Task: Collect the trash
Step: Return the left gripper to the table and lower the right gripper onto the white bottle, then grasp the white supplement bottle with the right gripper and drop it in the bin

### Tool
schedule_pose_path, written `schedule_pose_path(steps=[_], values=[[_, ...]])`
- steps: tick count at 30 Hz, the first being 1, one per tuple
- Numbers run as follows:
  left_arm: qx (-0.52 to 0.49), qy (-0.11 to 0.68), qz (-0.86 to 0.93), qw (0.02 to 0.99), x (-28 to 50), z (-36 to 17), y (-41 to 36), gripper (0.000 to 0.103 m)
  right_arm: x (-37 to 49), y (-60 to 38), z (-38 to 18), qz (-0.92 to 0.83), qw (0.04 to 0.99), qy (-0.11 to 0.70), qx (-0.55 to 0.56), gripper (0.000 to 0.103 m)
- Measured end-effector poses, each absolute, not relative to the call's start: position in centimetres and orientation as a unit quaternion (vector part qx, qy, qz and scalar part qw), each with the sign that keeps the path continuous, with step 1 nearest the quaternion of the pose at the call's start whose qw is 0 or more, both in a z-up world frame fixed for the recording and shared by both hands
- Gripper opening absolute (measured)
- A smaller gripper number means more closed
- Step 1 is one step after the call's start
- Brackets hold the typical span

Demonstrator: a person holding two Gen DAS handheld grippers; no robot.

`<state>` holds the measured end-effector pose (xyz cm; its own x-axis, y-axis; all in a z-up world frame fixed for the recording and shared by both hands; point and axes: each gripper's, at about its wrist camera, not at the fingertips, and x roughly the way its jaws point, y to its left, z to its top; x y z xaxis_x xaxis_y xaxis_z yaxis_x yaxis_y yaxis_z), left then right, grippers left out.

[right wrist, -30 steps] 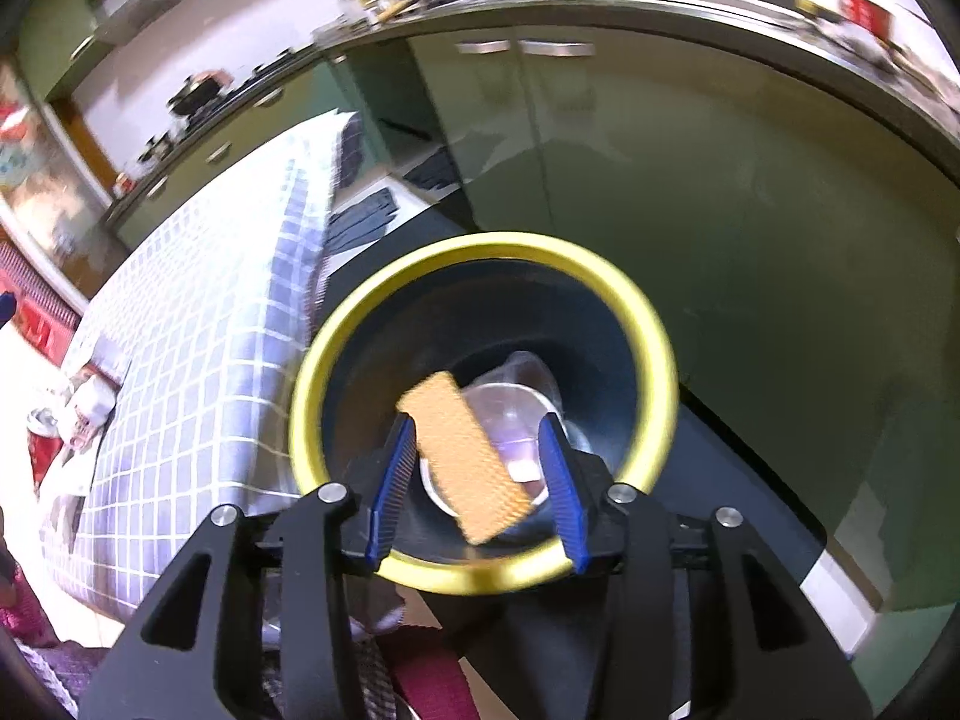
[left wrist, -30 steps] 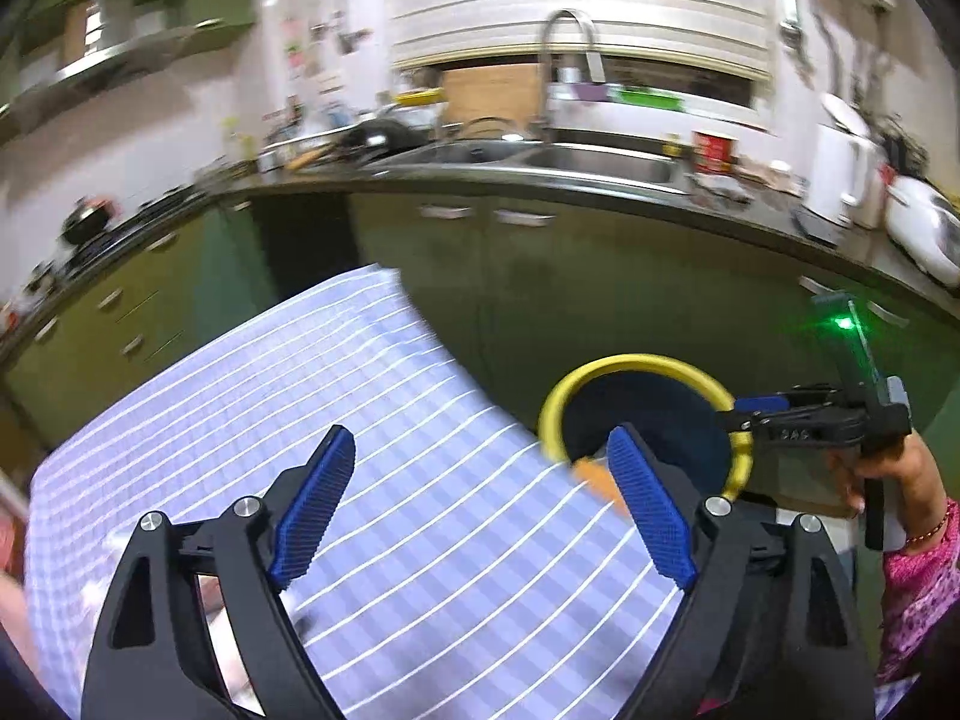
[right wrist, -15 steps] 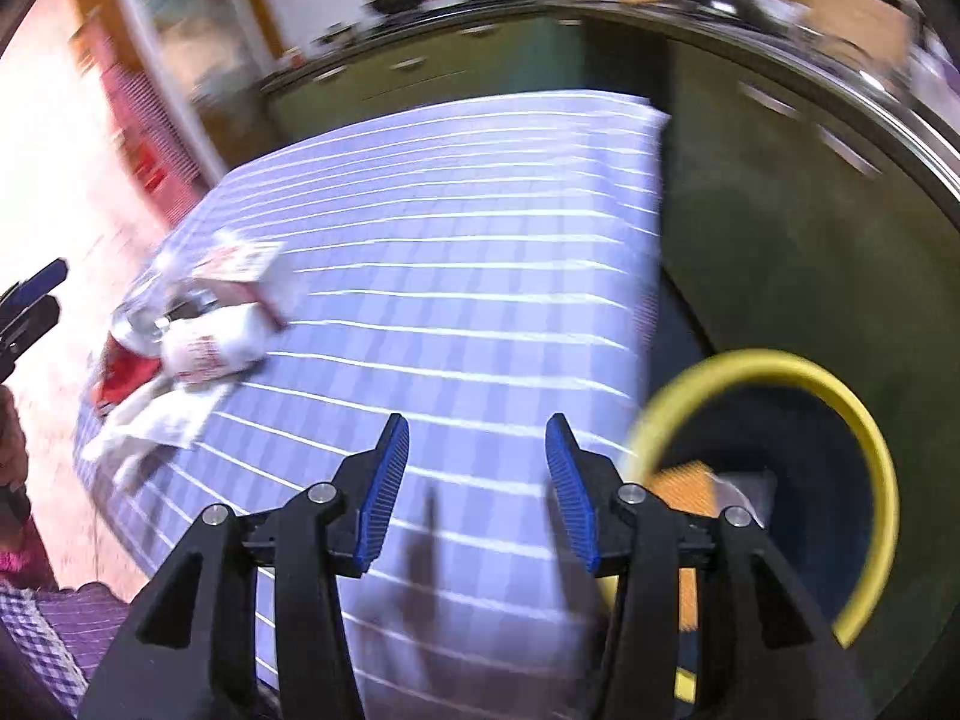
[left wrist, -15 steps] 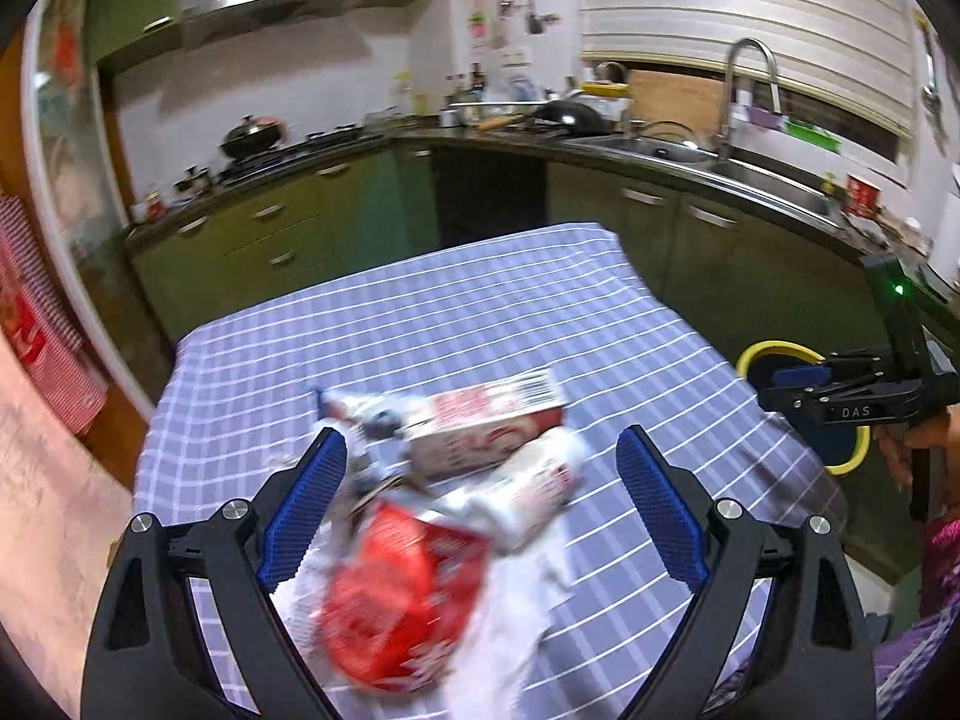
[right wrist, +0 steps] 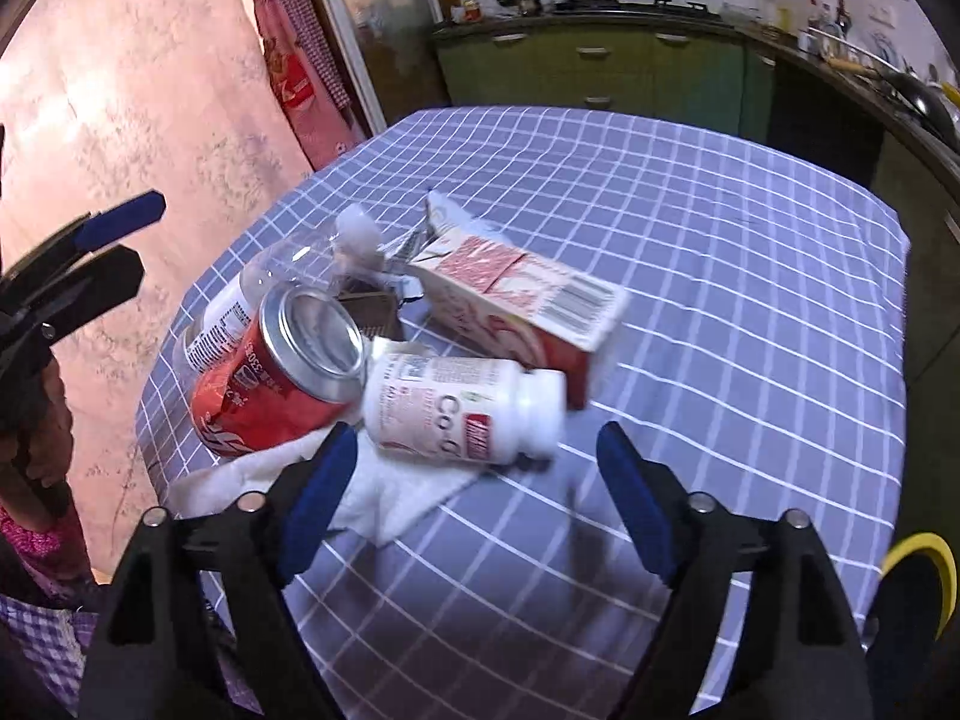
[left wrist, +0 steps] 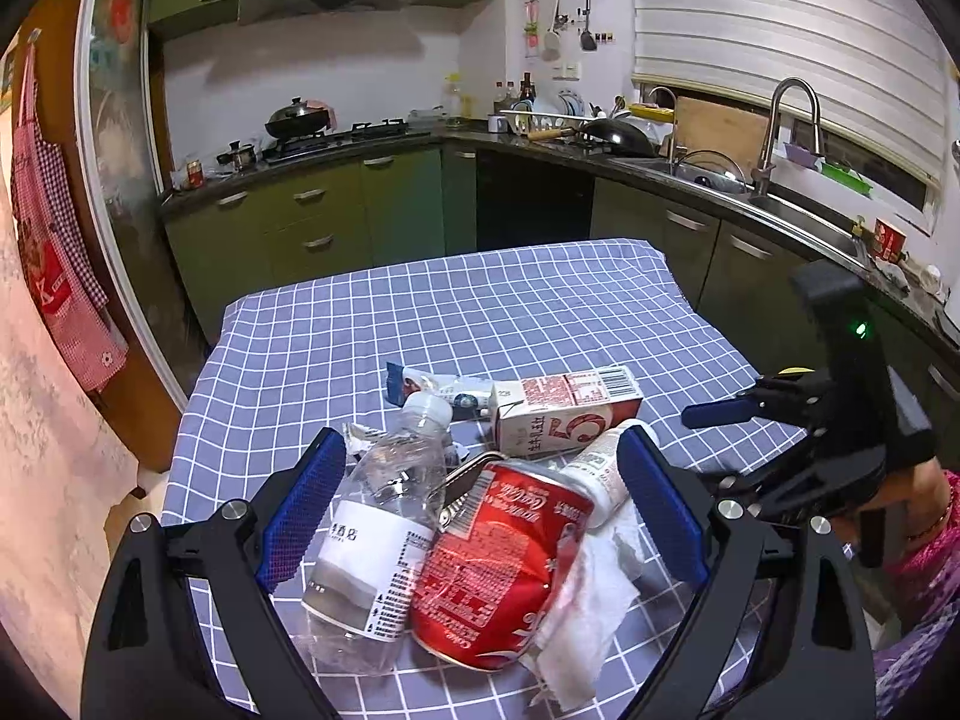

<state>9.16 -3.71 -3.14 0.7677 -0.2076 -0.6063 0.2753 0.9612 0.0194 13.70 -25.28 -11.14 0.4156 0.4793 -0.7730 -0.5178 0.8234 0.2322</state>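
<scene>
A heap of trash lies on the blue checked tablecloth (left wrist: 540,312): a crushed red cola can (left wrist: 498,564), a clear plastic bottle (left wrist: 378,540), a red and white carton (left wrist: 564,414), a white pill bottle (right wrist: 462,408), a white tissue (left wrist: 594,600) and a wrapper (left wrist: 432,387). My left gripper (left wrist: 480,516) is open, its jaws either side of the can and clear bottle. My right gripper (right wrist: 474,504) is open and empty, just in front of the pill bottle. The can (right wrist: 282,372) and carton (right wrist: 516,300) also show in the right wrist view.
The yellow-rimmed bin (right wrist: 924,564) stands off the table's right edge. Green kitchen cabinets (left wrist: 336,222), a stove and a sink (left wrist: 774,192) line the far walls. A red checked apron (left wrist: 54,264) hangs at the left.
The right gripper dropped an orange wafer into the bin, then swung left to the trash heap and opened wider. The left gripper moved from the bin side and closed in on the can and bottle.
</scene>
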Motion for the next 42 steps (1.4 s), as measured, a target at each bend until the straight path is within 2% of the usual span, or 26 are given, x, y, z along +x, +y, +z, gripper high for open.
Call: schedule_pose_path(steps=[11, 23, 42], values=[[0.033, 0.32, -0.131, 0.938, 9.2, -3.7, -2.9, 0.091, 15.2, -22.6, -13.2, 0.268, 0.841, 0.468, -0.033, 0.082], [0.023, 0.325, -0.139, 0.935, 9.3, -4.7, -2.4, 0.091, 16.1, -20.9, -14.2, 0.248, 0.843, 0.474, -0.052, 0.081], [0.033, 0.325, -0.147, 0.934, 9.2, -4.6, -3.2, 0.091, 12.2, -28.9, -10.9, 0.218, 0.87, 0.442, 0.028, 0.081]])
